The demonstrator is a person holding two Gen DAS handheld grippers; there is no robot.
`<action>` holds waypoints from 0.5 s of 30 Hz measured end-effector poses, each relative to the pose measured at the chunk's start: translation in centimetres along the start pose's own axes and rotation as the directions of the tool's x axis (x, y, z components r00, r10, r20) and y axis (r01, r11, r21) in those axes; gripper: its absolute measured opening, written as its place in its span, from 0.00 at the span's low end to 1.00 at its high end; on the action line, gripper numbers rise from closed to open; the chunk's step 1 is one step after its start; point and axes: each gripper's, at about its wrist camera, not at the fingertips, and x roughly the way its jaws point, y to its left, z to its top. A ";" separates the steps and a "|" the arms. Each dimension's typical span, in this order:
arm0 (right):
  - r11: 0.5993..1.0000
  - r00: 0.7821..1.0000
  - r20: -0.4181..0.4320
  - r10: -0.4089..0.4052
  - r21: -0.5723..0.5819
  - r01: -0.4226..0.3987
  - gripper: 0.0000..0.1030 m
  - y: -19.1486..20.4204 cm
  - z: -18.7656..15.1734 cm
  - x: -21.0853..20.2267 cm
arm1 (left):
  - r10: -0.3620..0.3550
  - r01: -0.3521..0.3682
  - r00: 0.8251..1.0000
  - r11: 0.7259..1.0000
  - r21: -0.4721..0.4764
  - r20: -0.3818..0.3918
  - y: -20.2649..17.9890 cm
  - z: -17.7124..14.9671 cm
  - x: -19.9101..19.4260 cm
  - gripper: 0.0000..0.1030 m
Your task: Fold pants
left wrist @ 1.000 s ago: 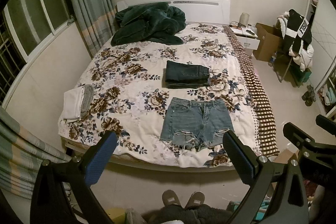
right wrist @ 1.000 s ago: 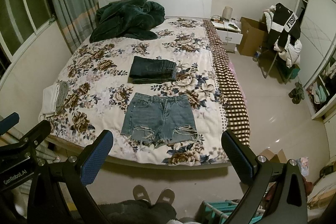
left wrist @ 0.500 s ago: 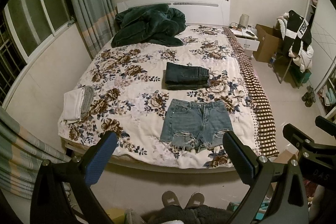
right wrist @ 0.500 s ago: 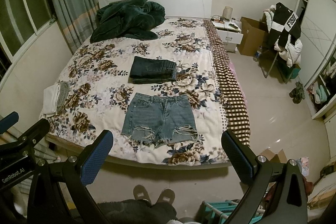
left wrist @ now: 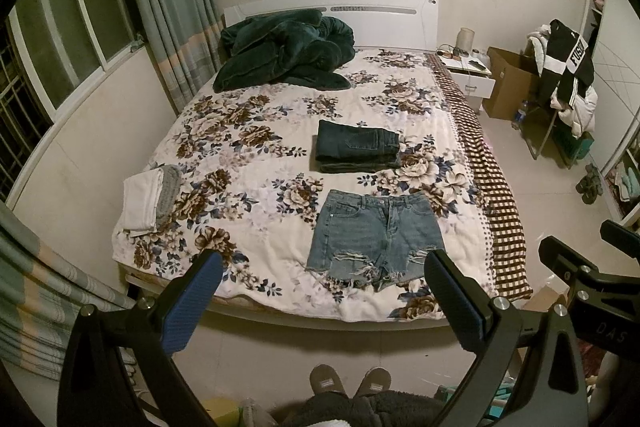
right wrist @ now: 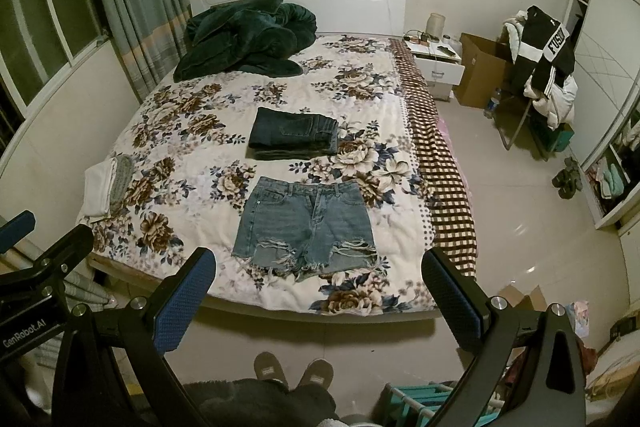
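The denim shorts (left wrist: 376, 237) lie flat near the foot of the bed (left wrist: 248, 155), centre frame, just above both grippers. Left gripper (left wrist: 323, 301) and right gripper (right wrist: 318, 293) gape wide, holding nothing. Folded dark jeans (right wrist: 294, 137) lie just beyond.

We see light denim shorts (left wrist: 376, 241) spread flat near the foot of the bed (left wrist: 256, 163), folded dark jeans (left wrist: 357, 146) just beyond them. Our left claw (left wrist: 323, 273) hangs wide open short of the bed's foot, holding nothing.

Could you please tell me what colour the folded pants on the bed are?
Dark blue-green denim; the folded pants show best in the right wrist view.
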 end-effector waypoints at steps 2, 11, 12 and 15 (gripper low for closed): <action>1.000 1.000 -0.001 0.004 0.002 -0.004 1.00 0.4 -0.1 -0.1 | 0.001 -0.001 1.000 1.000 0.001 0.001 0.0 -0.1 0.0 1.00; 1.000 1.000 0.000 0.001 0.002 -0.001 1.00 1.3 -0.2 -0.2 | 0.000 0.000 1.000 1.000 0.000 0.003 -0.1 -0.2 0.0 1.00; 1.000 1.000 -0.001 0.002 0.001 -0.002 1.00 0.9 -0.2 -0.2 | -0.001 0.001 1.000 1.000 -0.001 0.002 -0.1 -0.2 0.0 1.00; 1.000 1.000 -0.002 0.004 0.001 -0.004 1.00 1.5 -0.4 -0.4 | 0.000 0.000 1.000 1.000 0.001 0.002 -0.1 -0.2 0.0 1.00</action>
